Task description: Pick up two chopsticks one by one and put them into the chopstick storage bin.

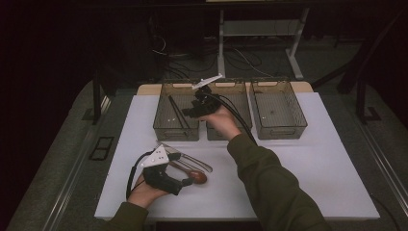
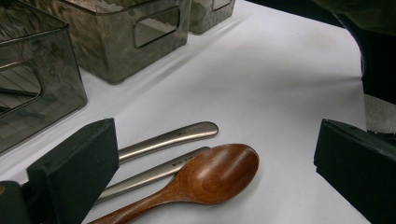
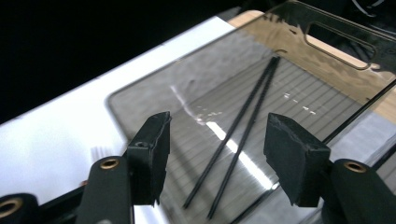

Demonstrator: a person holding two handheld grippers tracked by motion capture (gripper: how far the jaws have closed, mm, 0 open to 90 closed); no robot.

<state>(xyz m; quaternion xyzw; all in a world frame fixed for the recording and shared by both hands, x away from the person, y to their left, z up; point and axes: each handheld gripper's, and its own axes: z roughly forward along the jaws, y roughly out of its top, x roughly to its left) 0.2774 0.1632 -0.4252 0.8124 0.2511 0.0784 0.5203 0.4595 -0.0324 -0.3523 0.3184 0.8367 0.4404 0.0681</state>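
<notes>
A: So the chopsticks (image 3: 243,126) are lying in the left bin (image 1: 176,130), and the right tongs (image 3: 217,154) hang open above them, holding nothing.

B: Yep. The spoon (image 2: 205,175) and two metal handles (image 2: 168,140) wait on the surface (image 1: 312,159), between the open left tongs (image 2: 210,163).

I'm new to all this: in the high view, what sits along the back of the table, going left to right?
Left bin with black chopsticks → middle bin, behind the right gripper → right bin.
</notes>
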